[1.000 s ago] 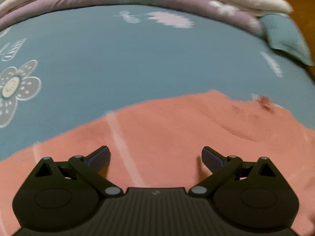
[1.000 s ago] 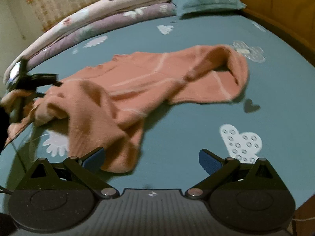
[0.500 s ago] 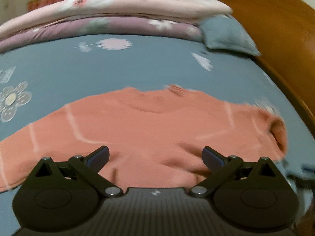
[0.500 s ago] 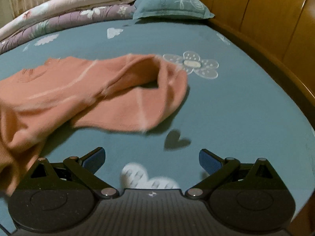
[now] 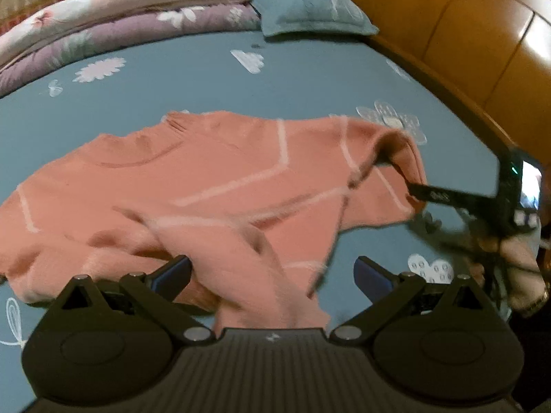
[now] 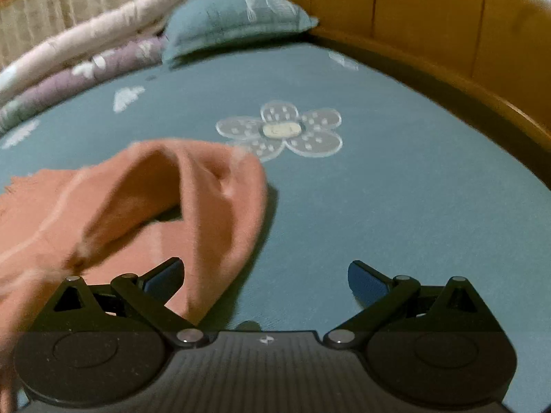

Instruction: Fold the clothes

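Sprawling salmon-pink sweater (image 5: 213,186) with pale stripes, rumpled on the teal bedsheet (image 5: 193,79); both grippers' jaws spread.

A teal pillow (image 6: 237,17) lies at the top centre on the flower-printed bed sheet (image 6: 396,189), folded quilts (image 5: 113,24) upper left, wooden headboard (image 6: 430,10) upper right.

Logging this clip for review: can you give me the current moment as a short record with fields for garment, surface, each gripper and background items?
garment: salmon-pink sweater with pale stripes, spread out but rumpled, one sleeve end curled up
surface: teal bedsheet with white flower and heart prints
left gripper: open, over the sweater's near edge, gripping nothing
right gripper: open, at the curled sleeve end, no cloth between the fingers
background: teal pillow, rolled quilts, wooden headboard
fold state: no tidy fold visible yet
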A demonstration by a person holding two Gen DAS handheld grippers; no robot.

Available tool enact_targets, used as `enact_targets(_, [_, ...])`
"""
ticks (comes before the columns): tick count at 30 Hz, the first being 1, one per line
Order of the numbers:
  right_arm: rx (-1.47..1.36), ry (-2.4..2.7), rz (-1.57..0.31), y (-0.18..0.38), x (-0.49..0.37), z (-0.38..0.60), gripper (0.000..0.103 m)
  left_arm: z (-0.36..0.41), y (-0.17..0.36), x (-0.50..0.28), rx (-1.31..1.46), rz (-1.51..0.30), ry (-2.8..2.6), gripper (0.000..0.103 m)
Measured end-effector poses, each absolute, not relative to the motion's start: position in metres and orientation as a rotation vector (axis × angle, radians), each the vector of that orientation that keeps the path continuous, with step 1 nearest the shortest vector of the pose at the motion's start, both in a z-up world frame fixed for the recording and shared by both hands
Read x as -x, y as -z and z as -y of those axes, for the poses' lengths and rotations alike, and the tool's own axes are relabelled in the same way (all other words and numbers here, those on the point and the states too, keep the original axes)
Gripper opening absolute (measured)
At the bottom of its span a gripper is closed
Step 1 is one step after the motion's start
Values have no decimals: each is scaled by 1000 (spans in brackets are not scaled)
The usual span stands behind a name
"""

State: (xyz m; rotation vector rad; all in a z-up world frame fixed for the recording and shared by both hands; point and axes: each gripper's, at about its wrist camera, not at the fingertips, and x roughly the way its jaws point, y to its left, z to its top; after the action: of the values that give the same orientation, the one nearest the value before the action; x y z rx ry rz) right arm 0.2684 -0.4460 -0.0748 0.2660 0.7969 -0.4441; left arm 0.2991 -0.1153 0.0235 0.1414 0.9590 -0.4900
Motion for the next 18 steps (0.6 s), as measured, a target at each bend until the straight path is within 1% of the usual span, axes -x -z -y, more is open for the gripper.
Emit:
enact_targets(3, [-218, 489, -816, 82, -271, 450, 103, 123, -21, -298, -186, -968, 477, 100])
enact_targets(7, [-164, 579, -789, 79, -267, 463, 103, 124, -21, -300, -187, -977, 476, 100])
enact_targets(10, [-88, 685, -733, 68, -265, 472, 103, 125, -21, -301, -191, -982, 475, 100])
enact_targets(13, [-70, 744, -659, 56, -260, 484, 103, 125, -20, -301, -193, -985, 475, 100])
enact_targets(15, [-117, 697, -678, 57, -262, 490, 103, 124, -18, -301, -192, -992, 472, 100])
enact_targets(18, [-162, 618, -757, 74, -270, 491, 103, 125, -15, -302, -193, -1004, 461, 100])
